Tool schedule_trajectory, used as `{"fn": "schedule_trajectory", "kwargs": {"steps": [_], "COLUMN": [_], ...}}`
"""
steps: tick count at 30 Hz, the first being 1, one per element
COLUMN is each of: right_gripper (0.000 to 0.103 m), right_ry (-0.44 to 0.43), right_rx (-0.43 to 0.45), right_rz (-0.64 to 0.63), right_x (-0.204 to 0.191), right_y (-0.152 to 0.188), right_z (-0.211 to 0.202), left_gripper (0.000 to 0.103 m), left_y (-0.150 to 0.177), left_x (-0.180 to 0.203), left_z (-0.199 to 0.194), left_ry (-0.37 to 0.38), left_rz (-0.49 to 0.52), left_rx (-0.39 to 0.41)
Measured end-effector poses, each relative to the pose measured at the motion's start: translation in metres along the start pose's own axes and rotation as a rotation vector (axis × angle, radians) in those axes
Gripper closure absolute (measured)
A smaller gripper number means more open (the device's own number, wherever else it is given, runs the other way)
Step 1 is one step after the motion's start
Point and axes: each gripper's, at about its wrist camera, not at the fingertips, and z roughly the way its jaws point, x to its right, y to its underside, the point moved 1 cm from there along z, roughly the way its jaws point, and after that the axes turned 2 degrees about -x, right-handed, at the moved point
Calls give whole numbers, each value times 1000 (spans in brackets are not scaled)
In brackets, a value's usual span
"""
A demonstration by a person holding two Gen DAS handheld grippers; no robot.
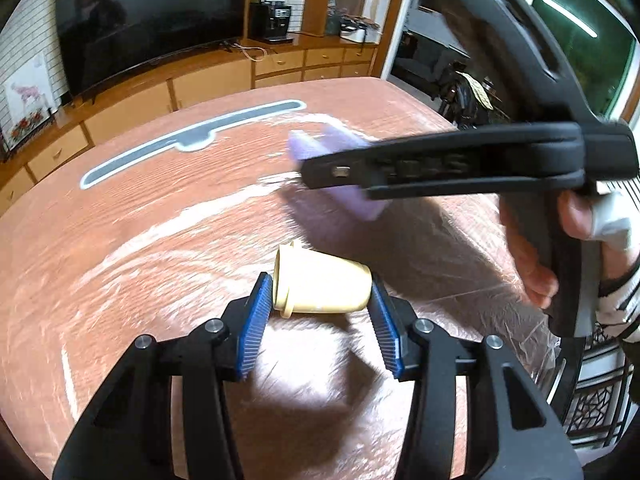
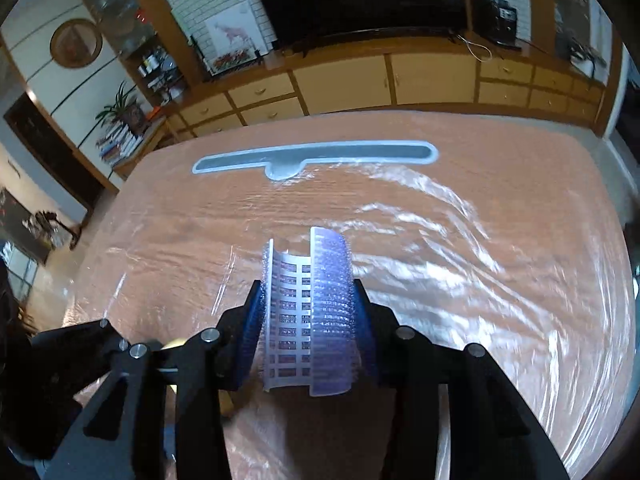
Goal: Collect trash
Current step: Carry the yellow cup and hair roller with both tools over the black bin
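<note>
Gripping a small cream-coloured plastic cup (image 1: 320, 286) that lies on its side, the left gripper (image 1: 322, 312) points steeply down at the reddish-brown wooden table (image 1: 140, 220), which is covered by a clear, wrinkled plastic sheet (image 2: 460, 264). Its blue ribbed pads (image 1: 256, 320) press on the cup's two ends: the flanged rim against the left pad, the closed base against the right. The cup sits at the pad tips, just over or on the tabletop; contact with the surface cannot be told.

In the right wrist view, the right gripper (image 2: 310, 312) is clamped on a lilac plastic hair roller (image 2: 316, 316) with a bristly outer skin and a white lattice core. The roller stands lengthwise between the pads, its far end jutting beyond the fingertips above the sheet. This gripper also tilts downward toward the table.

From the left wrist camera, the right gripper's black body crosses the upper right of the view, nearly level, with the lilac roller showing at its tip. A person's right hand (image 1: 560, 240) wraps the grip below it, beside a striped sleeve (image 1: 616, 300).

A long grey slot with a pale border (image 2: 316, 156) runs across the far part of the tabletop.
</note>
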Motion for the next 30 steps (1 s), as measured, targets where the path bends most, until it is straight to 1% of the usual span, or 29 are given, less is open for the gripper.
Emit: {"fn": "schedule_trajectory", "kwargs": {"steps": [5,8,10,16,30], "right_gripper": [61,61,61,61,61], "right_ry": [-1,-8,-12,-46,-71], "right_rx": [-6,-7,-4,2,2], "right_rz": [20,37,43,57,-2], "right_x": [-1,-1,-3,-9,-38], "right_y": [21,34,45,66,114], "right_z": [-12,-19,-25,-43,-76], "left_gripper": [54,54,54,54,54], "left_y": [11,22,22,32,66], "left_x": [-8,-2,-8,-9,10], "left_z": [-13,-21,-22,-33,-63], "left_ry": [-11,-30,-36,-56,-77], "left_rz": [-58,-70,-79,-106,-137], "left_rx": [-1,1,1,11,28]}}
